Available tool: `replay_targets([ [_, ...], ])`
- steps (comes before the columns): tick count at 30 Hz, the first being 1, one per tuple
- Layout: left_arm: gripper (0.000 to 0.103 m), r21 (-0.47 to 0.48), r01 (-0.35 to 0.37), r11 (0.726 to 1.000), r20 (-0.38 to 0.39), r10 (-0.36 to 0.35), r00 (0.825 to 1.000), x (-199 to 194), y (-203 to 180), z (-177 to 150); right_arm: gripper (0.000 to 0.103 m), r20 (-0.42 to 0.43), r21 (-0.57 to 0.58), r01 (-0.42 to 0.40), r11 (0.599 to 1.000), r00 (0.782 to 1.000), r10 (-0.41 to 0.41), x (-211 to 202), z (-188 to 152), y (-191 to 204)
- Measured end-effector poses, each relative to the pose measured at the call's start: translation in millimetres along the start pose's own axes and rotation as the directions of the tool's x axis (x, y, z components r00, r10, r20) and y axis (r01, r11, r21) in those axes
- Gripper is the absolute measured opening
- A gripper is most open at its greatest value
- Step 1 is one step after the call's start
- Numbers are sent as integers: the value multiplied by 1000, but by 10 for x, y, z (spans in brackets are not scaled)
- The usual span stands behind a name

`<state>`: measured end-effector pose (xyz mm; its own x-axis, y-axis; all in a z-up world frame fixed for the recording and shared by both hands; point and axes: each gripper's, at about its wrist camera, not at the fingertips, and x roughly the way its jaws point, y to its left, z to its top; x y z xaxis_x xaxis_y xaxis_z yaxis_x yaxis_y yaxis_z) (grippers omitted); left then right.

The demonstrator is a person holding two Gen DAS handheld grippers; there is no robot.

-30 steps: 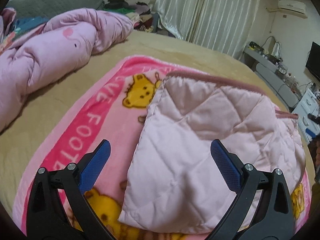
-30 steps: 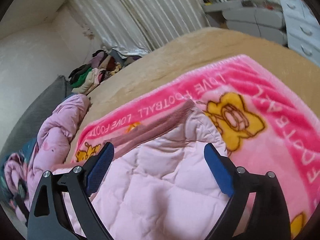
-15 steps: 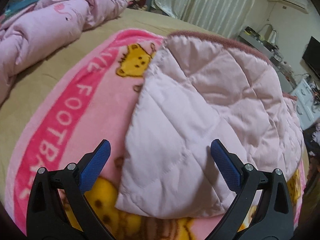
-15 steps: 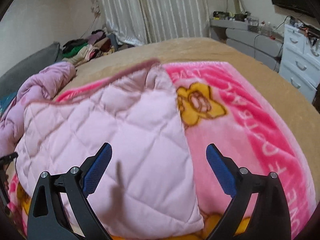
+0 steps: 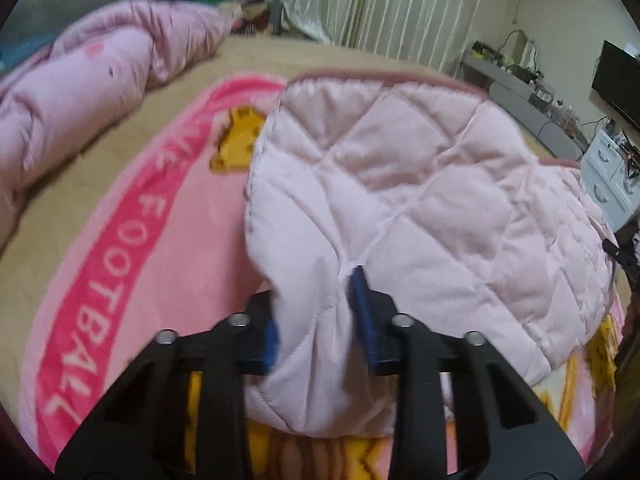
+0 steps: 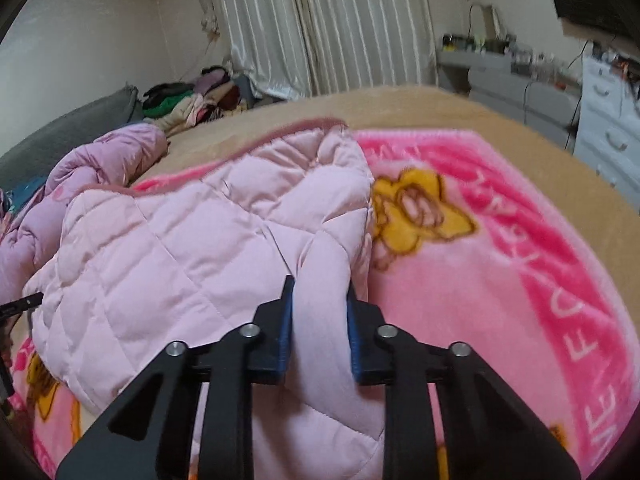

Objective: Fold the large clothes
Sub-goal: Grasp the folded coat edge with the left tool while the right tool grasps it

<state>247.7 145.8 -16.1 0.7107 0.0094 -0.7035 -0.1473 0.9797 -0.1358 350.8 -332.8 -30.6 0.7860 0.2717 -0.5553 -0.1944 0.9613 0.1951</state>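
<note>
A pale pink quilted jacket (image 5: 420, 200) lies folded on a pink cartoon blanket (image 5: 132, 248) spread over the bed. My left gripper (image 5: 316, 304) is shut on the jacket's near left corner, with fabric bunched between the blue pads. In the right wrist view the same jacket (image 6: 180, 248) lies on the blanket (image 6: 500, 260), and my right gripper (image 6: 318, 312) is shut on its near right corner. The jacket's dark pink ribbed hem (image 6: 280, 132) runs along its far edge.
A crumpled pink duvet (image 5: 80, 92) lies on the bed's far left. A pile of clothes (image 6: 192, 96) sits by the curtains. A grey bench (image 5: 520, 108) and white drawers (image 6: 608, 128) stand to the right of the bed.
Both grippers have gone from wide open above the jacket to shut on its near corners. The gripped fabric now bunches up between the pads.
</note>
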Motion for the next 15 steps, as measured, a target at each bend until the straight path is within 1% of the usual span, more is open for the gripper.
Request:
replay_targets([
  [3,15,-12,-6,1000,76,7,997,-121,-45,185,17,50,49,14,999,999,-17,-50,184,8],
  [5,14,-19,-6,1000,100,8,995,-140,-57,330,16,78,67,22,998,997,-27,-41,327,15],
  [8,13,-1,-30,1000,106,30,994,-93,-130,549,16,99,70,37,997,994,-43,71,529,30],
  [10,13,21,-57,998,115,55,992,-49,-168,665,16,92,77,51,996,994,-58,193,631,19],
  [12,13,25,-82,996,113,79,990,37,-175,758,16,70,108,62,992,995,-70,331,686,-31],
  [15,13,54,-127,990,100,122,988,222,-211,809,16,44,122,93,988,994,-99,508,727,-63],
])
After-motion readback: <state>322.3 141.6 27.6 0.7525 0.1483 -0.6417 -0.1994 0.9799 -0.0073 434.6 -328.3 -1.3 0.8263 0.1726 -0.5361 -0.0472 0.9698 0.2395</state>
